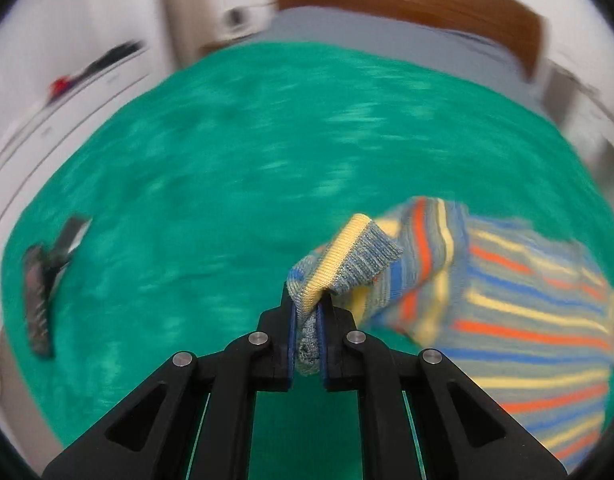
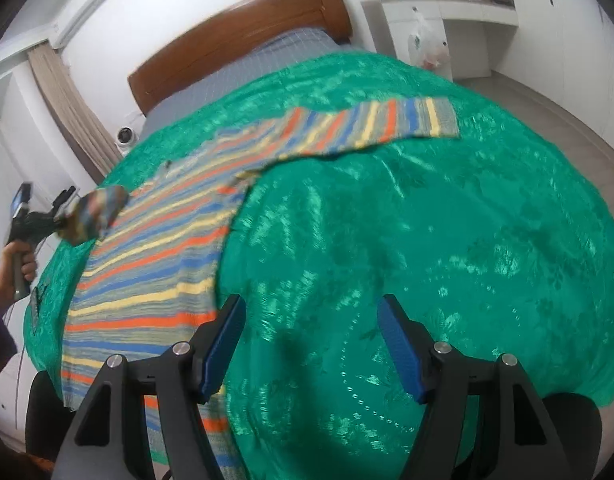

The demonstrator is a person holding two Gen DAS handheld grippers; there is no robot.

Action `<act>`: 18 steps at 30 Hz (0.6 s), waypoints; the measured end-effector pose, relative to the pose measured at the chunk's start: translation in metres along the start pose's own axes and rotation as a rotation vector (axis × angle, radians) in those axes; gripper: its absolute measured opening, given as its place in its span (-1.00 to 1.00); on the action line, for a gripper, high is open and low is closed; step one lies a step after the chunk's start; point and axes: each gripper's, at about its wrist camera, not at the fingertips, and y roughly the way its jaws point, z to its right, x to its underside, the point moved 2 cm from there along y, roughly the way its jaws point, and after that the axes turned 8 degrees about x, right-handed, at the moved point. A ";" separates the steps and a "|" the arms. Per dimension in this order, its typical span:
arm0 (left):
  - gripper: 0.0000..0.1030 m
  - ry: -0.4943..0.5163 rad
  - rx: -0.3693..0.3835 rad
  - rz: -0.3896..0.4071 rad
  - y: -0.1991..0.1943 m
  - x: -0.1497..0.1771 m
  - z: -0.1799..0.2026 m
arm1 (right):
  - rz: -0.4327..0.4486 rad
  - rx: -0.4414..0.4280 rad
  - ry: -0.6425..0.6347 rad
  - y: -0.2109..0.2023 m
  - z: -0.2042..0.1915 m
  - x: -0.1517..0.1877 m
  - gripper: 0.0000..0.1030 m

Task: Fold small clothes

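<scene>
Striped knit, grey with orange, blue and yellow bands: that's the sweater (image 2: 155, 268), lying mostly flat on the green cloth (image 2: 427, 240) that covers the bed. Its body runs along the left part of the right wrist view, and one sleeve (image 2: 371, 128) stretches out flat toward the far right, cuff end resting on the green.

The other sleeve's cuff (image 1: 347, 256) is pinched in the left gripper (image 1: 307, 336): jaws nearly together with the ribbed yellow-and-grey edge squeezed between the blue pads, the fabric lifted off the cloth and trailing back to the rest of the sweater on the right. From the right wrist view you can see a hand (image 2: 21, 268) gripping that tool's handle at the far left edge.

The right gripper (image 2: 311, 348) sits over the green cloth with jaws spread wide and nothing between them, its left finger just beside the sweater's edge.

Further out: a dark flat object (image 1: 41, 292) lies on the cloth (too blurry to identify), and a brown wooden headboard (image 2: 243, 36) stands against the white wall.
</scene>
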 end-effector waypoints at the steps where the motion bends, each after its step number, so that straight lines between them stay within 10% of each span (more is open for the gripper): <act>1: -0.87 -0.023 -0.020 -0.015 0.006 0.001 -0.011 | -0.012 0.003 0.009 0.004 0.001 0.000 0.32; 12: -0.89 -0.247 -0.055 -0.126 0.050 0.019 -0.077 | -0.036 0.045 0.036 0.011 0.007 0.000 0.32; 17: -0.72 -0.289 0.097 -0.171 0.060 0.016 -0.083 | -0.046 0.054 0.043 0.016 0.007 0.001 0.32; 18: -0.43 -0.325 0.142 -0.172 0.058 0.017 -0.088 | -0.047 0.056 0.041 0.016 0.007 0.001 0.32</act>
